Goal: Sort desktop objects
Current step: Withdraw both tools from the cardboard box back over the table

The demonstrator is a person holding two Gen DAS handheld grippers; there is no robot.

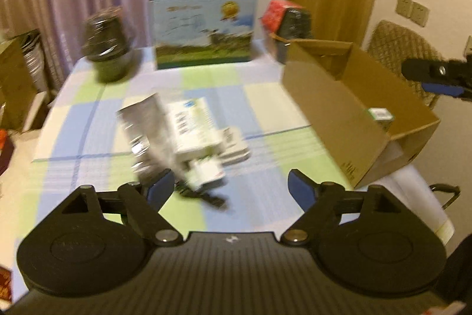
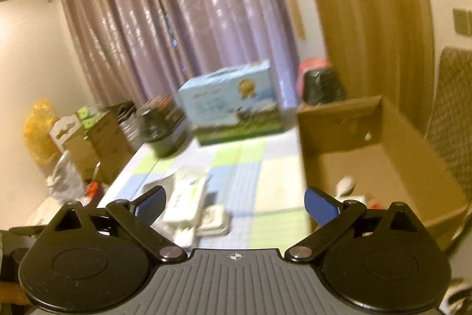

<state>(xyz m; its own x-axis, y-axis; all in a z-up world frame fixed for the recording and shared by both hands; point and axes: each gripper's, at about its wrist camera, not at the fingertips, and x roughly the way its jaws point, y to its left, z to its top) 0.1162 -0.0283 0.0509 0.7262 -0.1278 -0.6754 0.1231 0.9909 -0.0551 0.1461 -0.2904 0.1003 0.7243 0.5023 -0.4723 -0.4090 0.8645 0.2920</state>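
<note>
Several small white cartons and a crinkled silver foil pouch [image 1: 144, 123] sit heaped just ahead of your left tongs [image 1: 228, 188], slightly left of their centreline. The frames are motion-blurred, so I can't give an exact count.

The white-and-green cartons [image 1: 194, 123] look like light, thin card. My read is they'll crush if you squeeze a broad face, so grip across the narrow sides. The pouch looks soft and slick. Pinch its flat top edge, not the belly. A small black item [image 1: 206, 197] lies nearest the left fingertips, too blurred to identify.

Both tongs are spread wide and carrying nothing. The right tongs [image 2: 234, 204] are held above the table, with the same pile [image 2: 188, 197] below and ahead-left of them.

The open brown cardboard box [image 1: 333, 108] is ahead-right of the left tongs, and directly right of the right tongs. A few small items are already inside it, so it's probably the drop target.

Beyond the pile, on the blue-green checked tablecloth [image 1: 265, 138], there's a blue printed carton [image 1: 203, 31] and a dark wrapped pot [image 1: 106, 49].
</note>
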